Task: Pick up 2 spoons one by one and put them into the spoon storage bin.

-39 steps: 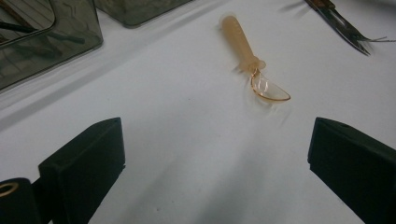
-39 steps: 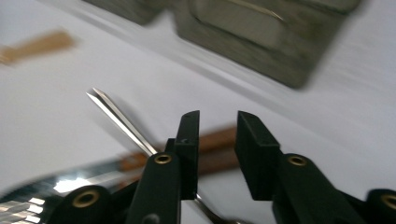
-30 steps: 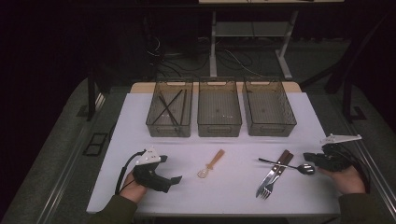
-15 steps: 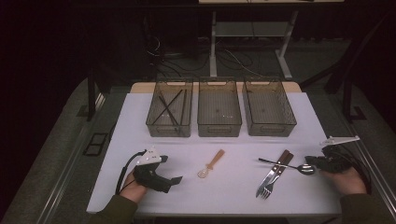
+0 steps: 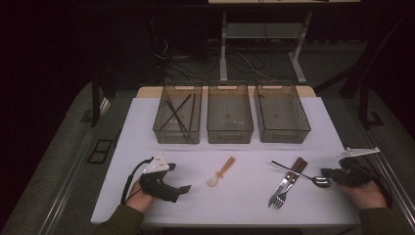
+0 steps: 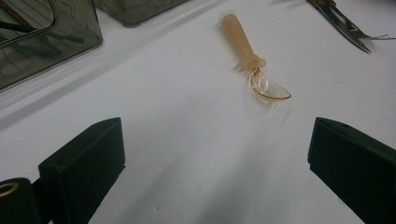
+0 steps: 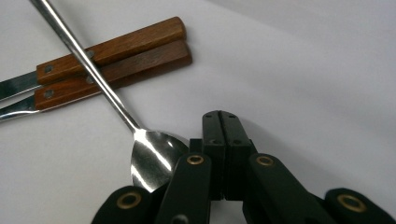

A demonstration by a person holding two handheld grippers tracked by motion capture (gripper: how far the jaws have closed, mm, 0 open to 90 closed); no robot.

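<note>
1. Overhead, three clear, smoke-tinted plastic bins stand in a row at the far side of a white table [image 5: 147,196]: the left bin [image 5: 177,115], the middle bin [image 5: 230,113] and the right bin [image 5: 281,112].
2. Thin dark sticks lie crossed inside the left bin; what the other two hold is too faint to tell.
3. Two hand-held grippers rest at the table's near edge, one in each of the person's hands, well apart.
4. At the near left, the left gripper [image 5: 183,188] has its blocky black jaws spread wide over bare tabletop, holding nothing.
5. One amber plastic spoon [image 6: 250,58], with a stubby translucent handle and a clear bowl, lies ahead of those jaws, near the table's middle.
6. At the near right, the right gripper [image 7: 223,135] has its jaws pressed flat together with nothing between them, brass-coloured rivets showing on its black linkage.
7. One polished steel spoon [image 7: 144,156] lies with its bowl just beside that gripper's tip, partly hidden under the linkage.
8. Its slim handle crosses over two wood-handled pieces lying side by side, a fork [image 5: 281,193] and a table knife [image 5: 279,185], their brown riveted handles touching.
9. Behind the table, cables and a metal stand sit on a dark floor.
</note>
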